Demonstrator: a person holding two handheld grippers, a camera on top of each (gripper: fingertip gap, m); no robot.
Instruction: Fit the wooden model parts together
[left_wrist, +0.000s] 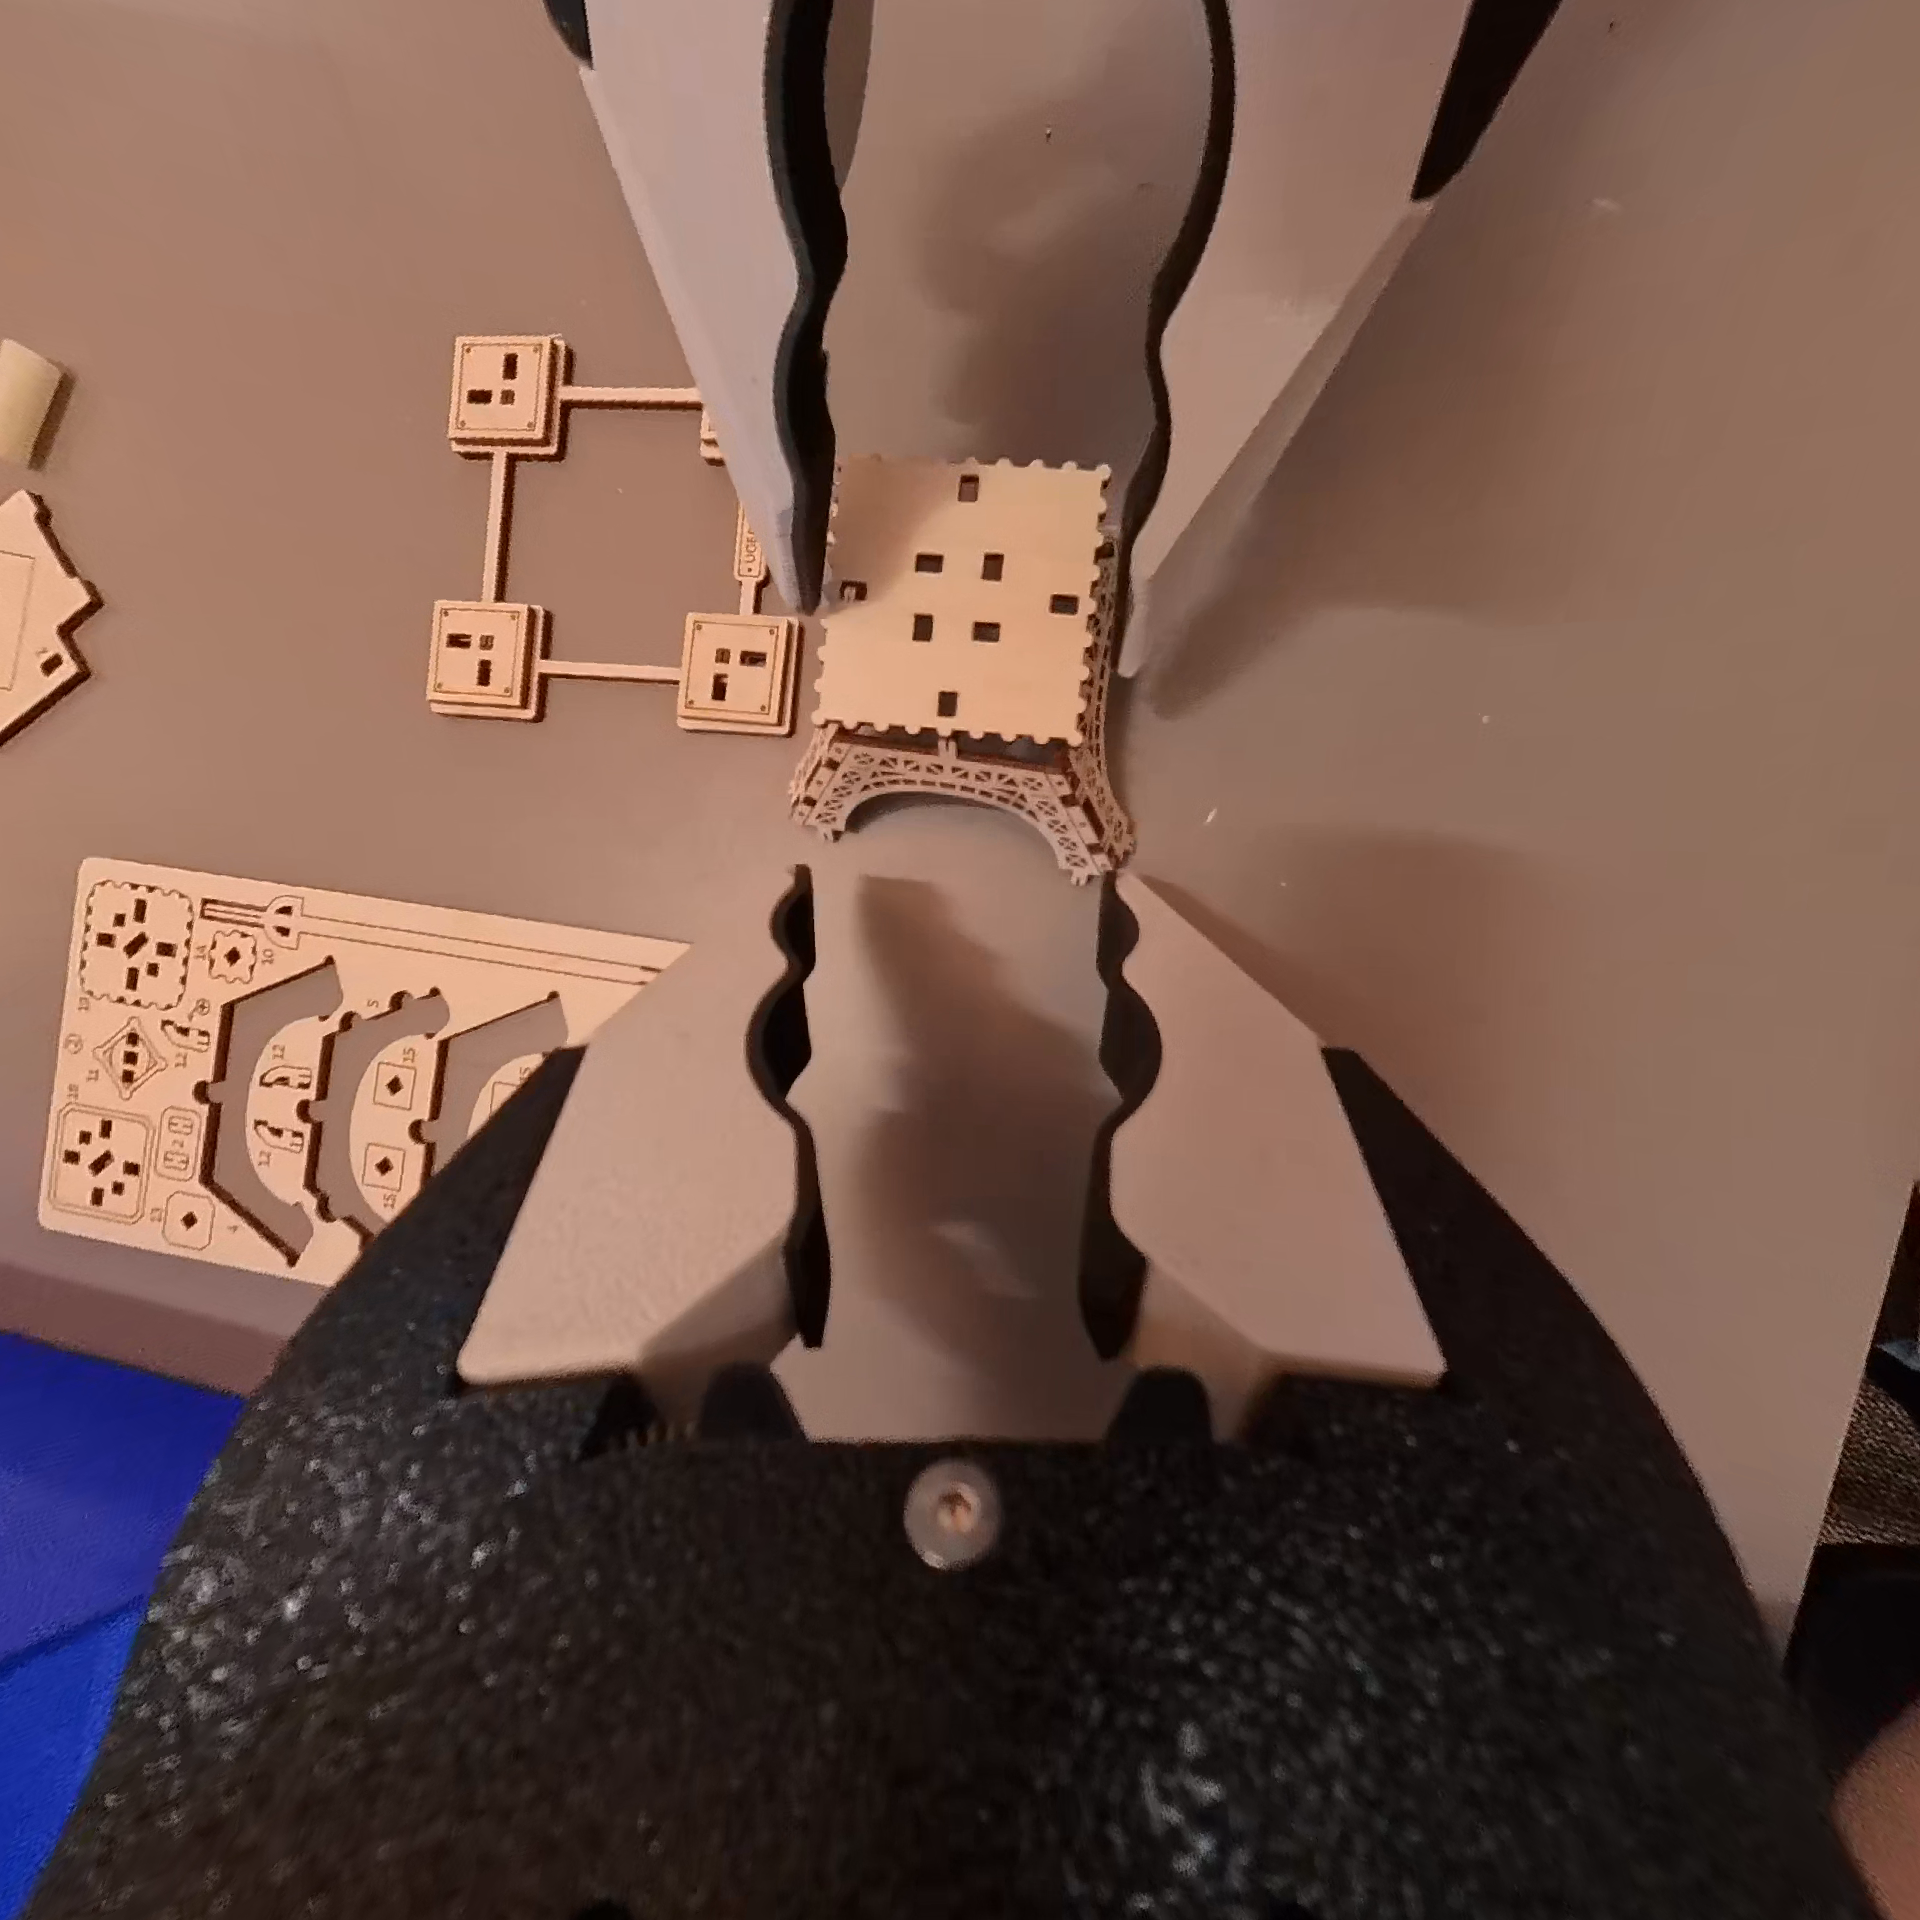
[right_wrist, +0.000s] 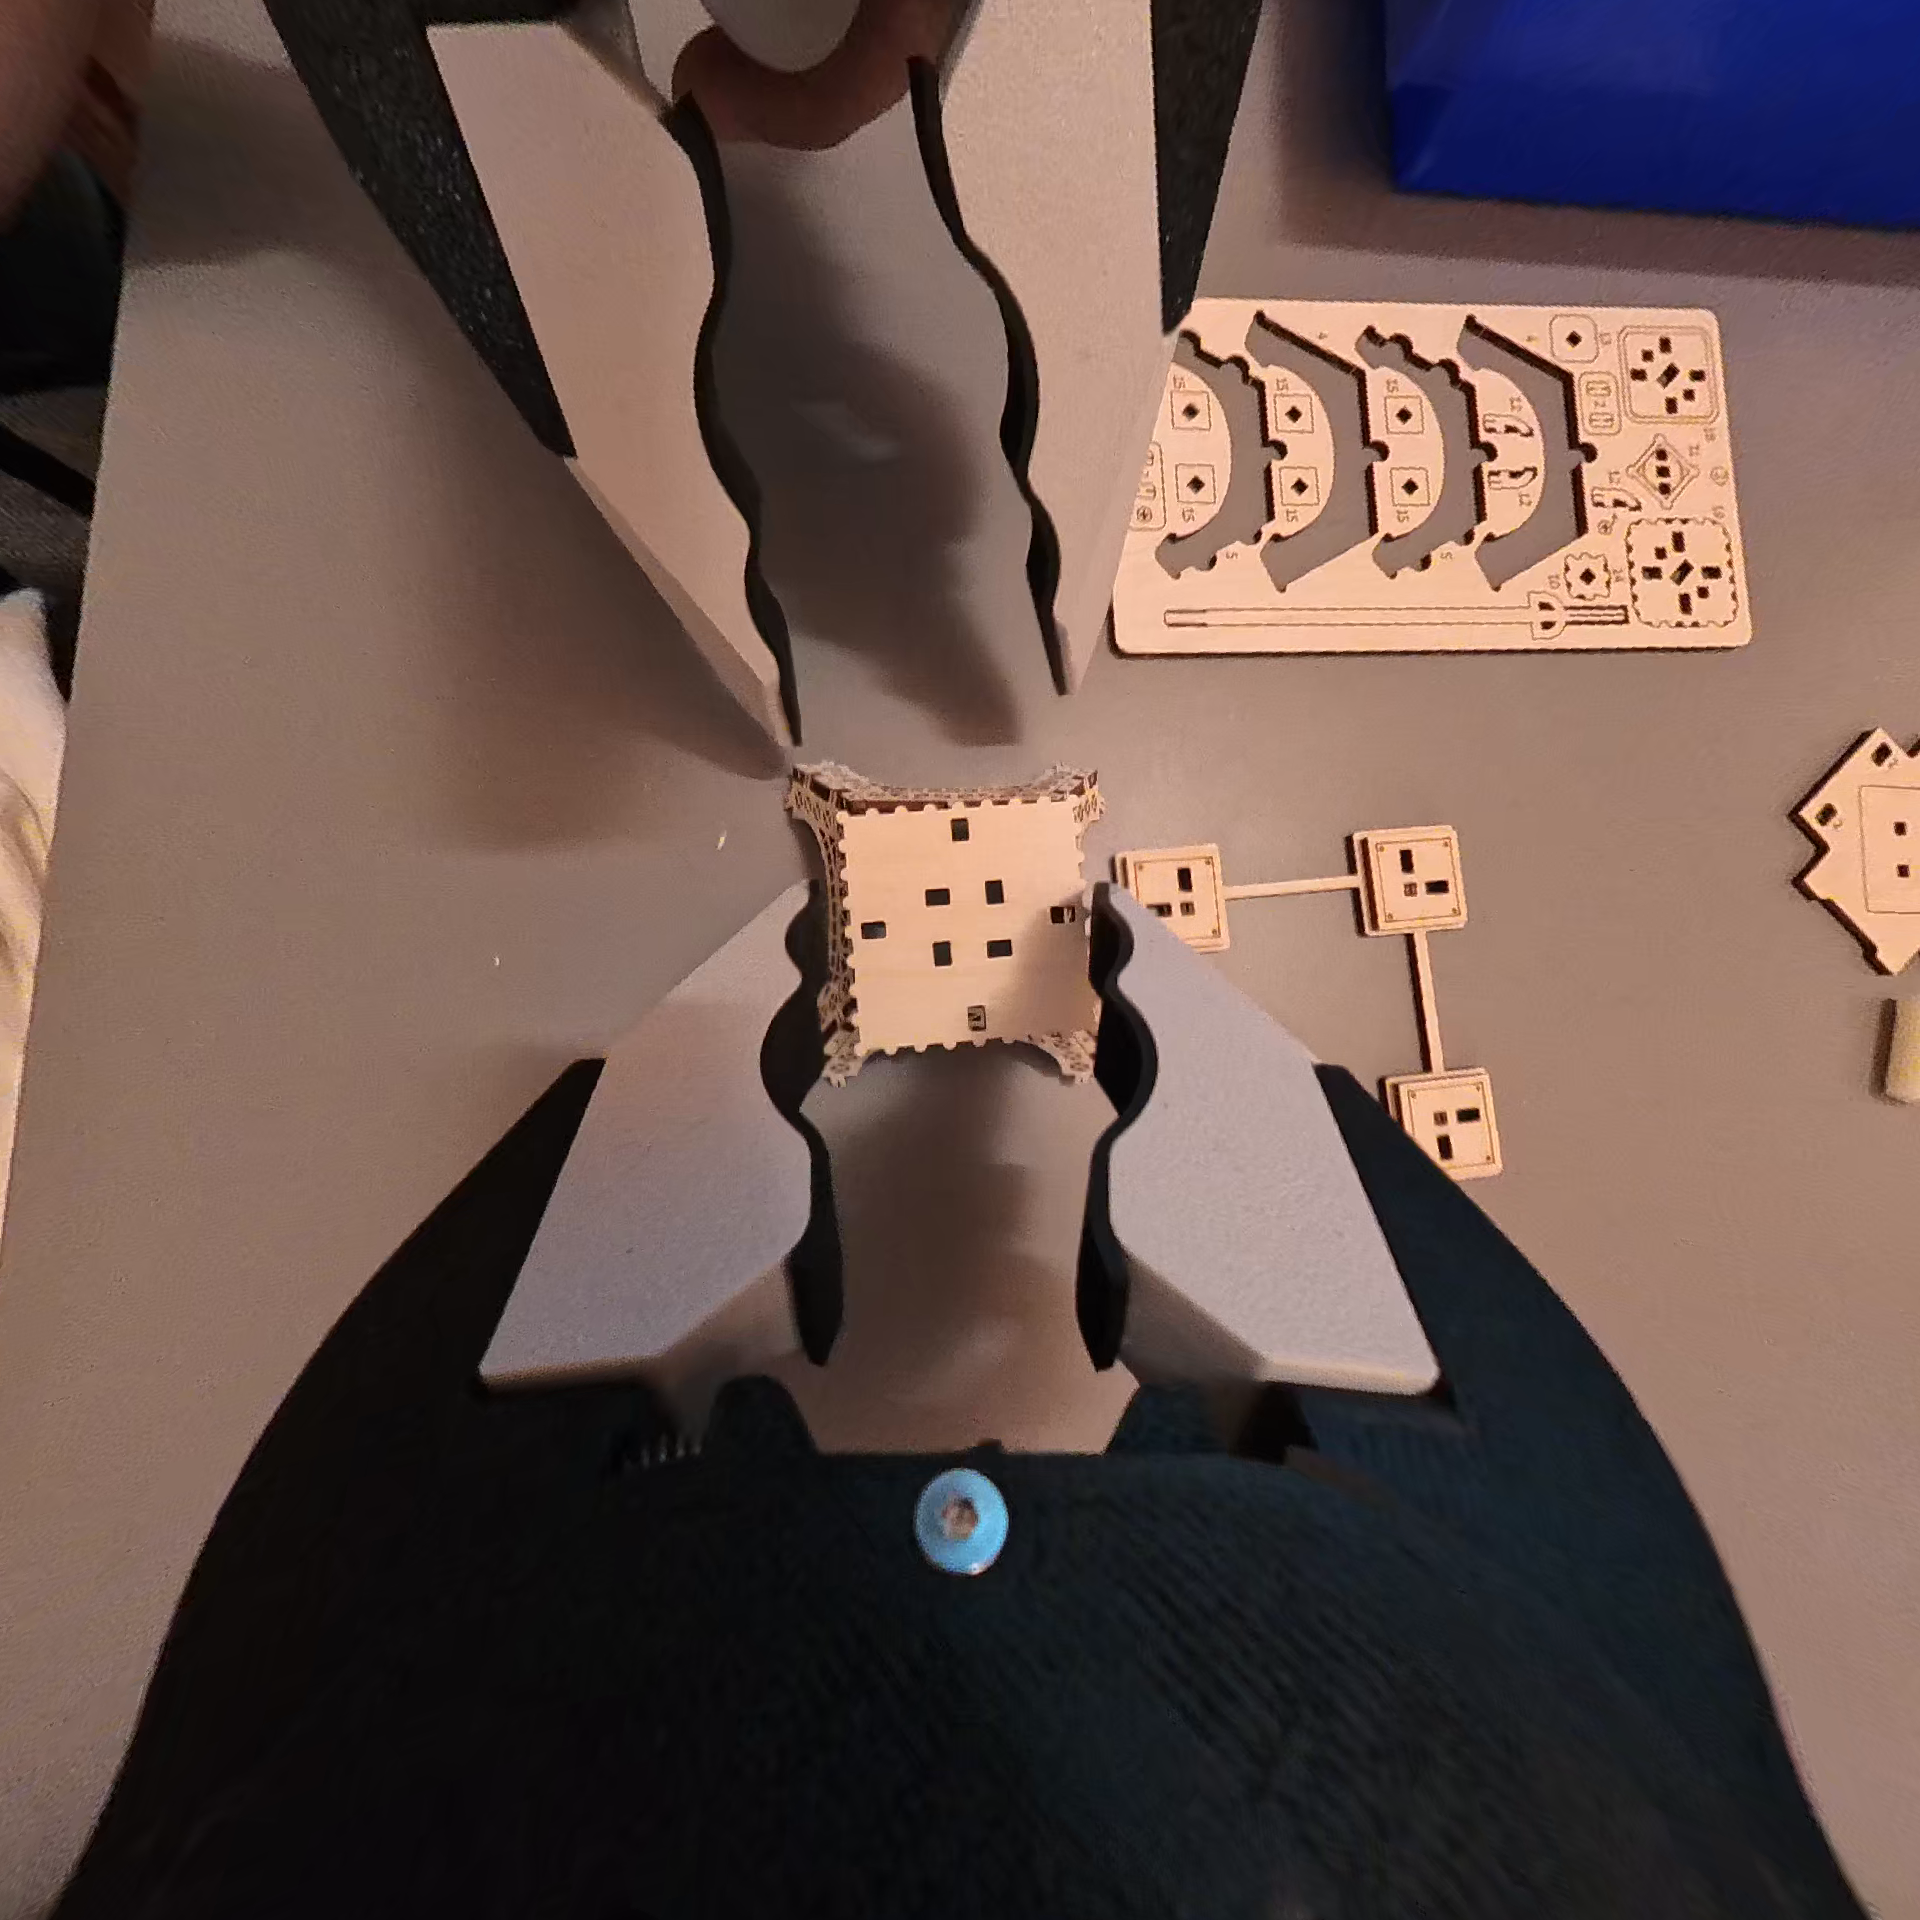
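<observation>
Wooden tower base section, lattice arched legs under a square slotted top plate, stands on the grey worktop between the two tools.

Right hand-held gripper: jaws apart, one to each side of the base section. Whether the pads press on it or only flank it, cannot tell; the finger on the frame's side is at the plate edge.

Left hand-held gripper: jaws apart, nothing between them, tips just short of the lattice legs, facing the right tool across the model.

Beside the right gripper's finger: square frame of four slotted corner pads joined by thin bars, flat on the worktop, one corner partly hidden by that finger. Farther out on the same side, beside the left gripper: laser-cut parts sheet, four curved pieces already punched out. Blue object beyond the sheet.
</observation>
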